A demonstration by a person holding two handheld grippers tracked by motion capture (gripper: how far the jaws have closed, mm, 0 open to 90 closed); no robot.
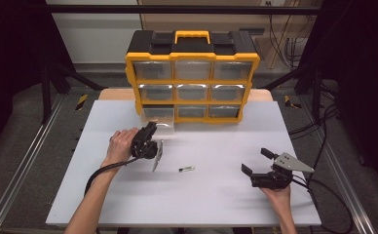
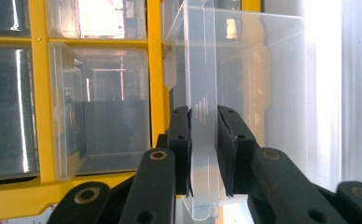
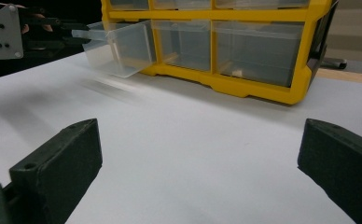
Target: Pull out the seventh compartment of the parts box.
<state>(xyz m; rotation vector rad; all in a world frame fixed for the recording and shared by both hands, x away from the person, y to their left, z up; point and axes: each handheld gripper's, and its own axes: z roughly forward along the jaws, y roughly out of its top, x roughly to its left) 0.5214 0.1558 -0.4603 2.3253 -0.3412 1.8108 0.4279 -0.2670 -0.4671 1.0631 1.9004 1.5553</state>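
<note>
1. No text, label, brand, number or sign can be read in any view.
2. The drawer front carries faint embossed ridges between the left gripper's jaws; they are too small to read as characters.

drawer: clear glossy plastic | cabinet frame: yellow plastic | table: matt white

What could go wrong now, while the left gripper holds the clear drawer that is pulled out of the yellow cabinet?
1. The left gripper clamps only the thin front lip of the clear drawer. The smooth plastic may slip from the fingers.
2. The drawer hangs far out of the yellow cabinet and looks tilted; pulled further, it may drop onto the table.
3. The small item lies loose on the table; a forearm could knock it away.
</note>
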